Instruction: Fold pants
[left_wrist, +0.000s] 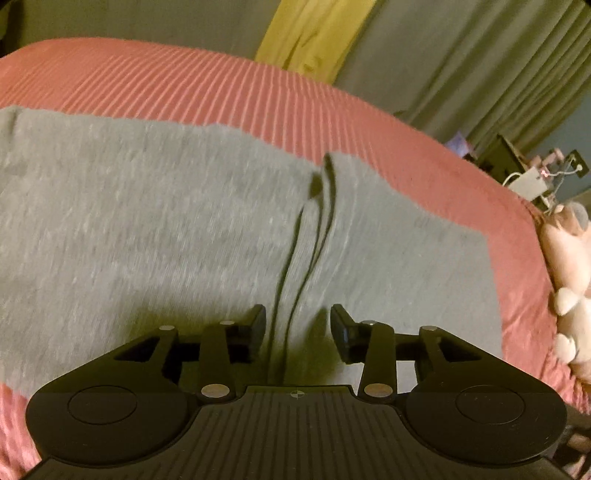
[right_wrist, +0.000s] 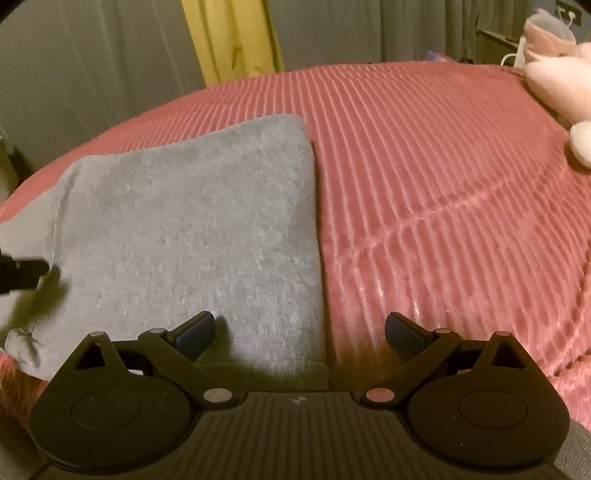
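Grey pants (left_wrist: 147, 229) lie flat on a pink ribbed bedspread (left_wrist: 221, 85). A dark drawstring (left_wrist: 295, 258) runs down the cloth in the left wrist view. My left gripper (left_wrist: 298, 332) is open just above the pants, its fingers either side of the drawstring. In the right wrist view the pants (right_wrist: 192, 236) form a folded grey block with a straight right edge. My right gripper (right_wrist: 300, 332) is open and empty over that edge, one finger above the cloth and one above the bedspread (right_wrist: 443, 206). The left gripper's tip (right_wrist: 22, 273) shows at the far left.
A pale plush toy (left_wrist: 569, 288) lies at the bed's right edge, also in the right wrist view (right_wrist: 561, 88). Grey curtains (left_wrist: 461, 62) and a yellow cloth (left_wrist: 314, 33) hang behind the bed. Clutter and cables (left_wrist: 535, 177) sit at the far right.
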